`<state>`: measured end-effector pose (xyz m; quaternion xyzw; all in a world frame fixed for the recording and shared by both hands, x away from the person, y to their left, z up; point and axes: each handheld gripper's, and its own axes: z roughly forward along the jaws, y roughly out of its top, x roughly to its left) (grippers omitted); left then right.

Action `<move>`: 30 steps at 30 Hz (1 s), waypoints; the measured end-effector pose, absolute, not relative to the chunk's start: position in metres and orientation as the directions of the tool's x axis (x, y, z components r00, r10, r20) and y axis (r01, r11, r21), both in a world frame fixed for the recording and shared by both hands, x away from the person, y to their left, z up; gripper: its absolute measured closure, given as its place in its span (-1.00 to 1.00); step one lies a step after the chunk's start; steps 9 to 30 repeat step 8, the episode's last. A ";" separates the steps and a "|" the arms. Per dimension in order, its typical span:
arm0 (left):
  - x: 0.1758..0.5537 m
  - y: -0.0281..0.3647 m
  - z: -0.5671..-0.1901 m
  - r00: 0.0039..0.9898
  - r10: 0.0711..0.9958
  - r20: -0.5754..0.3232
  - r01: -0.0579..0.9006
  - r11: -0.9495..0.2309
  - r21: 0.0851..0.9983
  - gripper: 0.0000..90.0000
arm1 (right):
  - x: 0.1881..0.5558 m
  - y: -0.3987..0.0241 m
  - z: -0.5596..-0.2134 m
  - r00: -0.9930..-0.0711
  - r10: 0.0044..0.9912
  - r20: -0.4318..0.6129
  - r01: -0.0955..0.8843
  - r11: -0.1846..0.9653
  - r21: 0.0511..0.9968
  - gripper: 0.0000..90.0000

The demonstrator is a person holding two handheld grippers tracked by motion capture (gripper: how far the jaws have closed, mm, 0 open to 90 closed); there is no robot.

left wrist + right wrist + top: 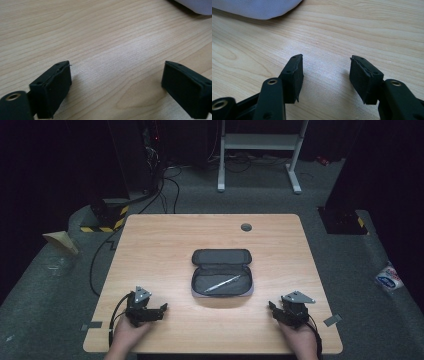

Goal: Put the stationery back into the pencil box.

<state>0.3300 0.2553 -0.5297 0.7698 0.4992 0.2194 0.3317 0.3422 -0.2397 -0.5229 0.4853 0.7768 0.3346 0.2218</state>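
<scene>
While lying unzipped at mid-table, pencil case (222,272) with pen (222,283) inside, untouched; left gripper (161,309) and right gripper (272,308) resting apart, jaws released, empty. Judged: closing step; next, reach the lid.

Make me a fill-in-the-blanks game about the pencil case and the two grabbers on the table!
1. The pencil case lies ____, with its lid flipped back.
2. Inside the case lies a silver ____.
3. The left gripper and the right gripper both hold ____ between their jaws.
4. The case sits on a ____ table.

Missing words: open; pen; nothing; wooden
</scene>
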 end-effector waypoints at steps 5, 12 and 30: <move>0.330 0.255 -0.530 0.409 0.912 0.005 0.622 -0.283 0.730 -0.75 | 0.342 -0.239 -0.523 -0.426 0.905 -0.021 0.607 0.303 0.735 -0.02; 0.330 0.256 -0.530 0.410 0.912 0.003 0.622 -0.283 0.730 -0.74 | 0.342 -0.239 -0.523 -0.425 0.905 -0.023 0.606 0.303 0.735 -0.03; 0.330 0.256 -0.530 0.410 0.912 0.003 0.622 -0.283 0.730 -0.74 | 0.342 -0.239 -0.523 -0.425 0.905 -0.023 0.606 0.303 0.735 -0.03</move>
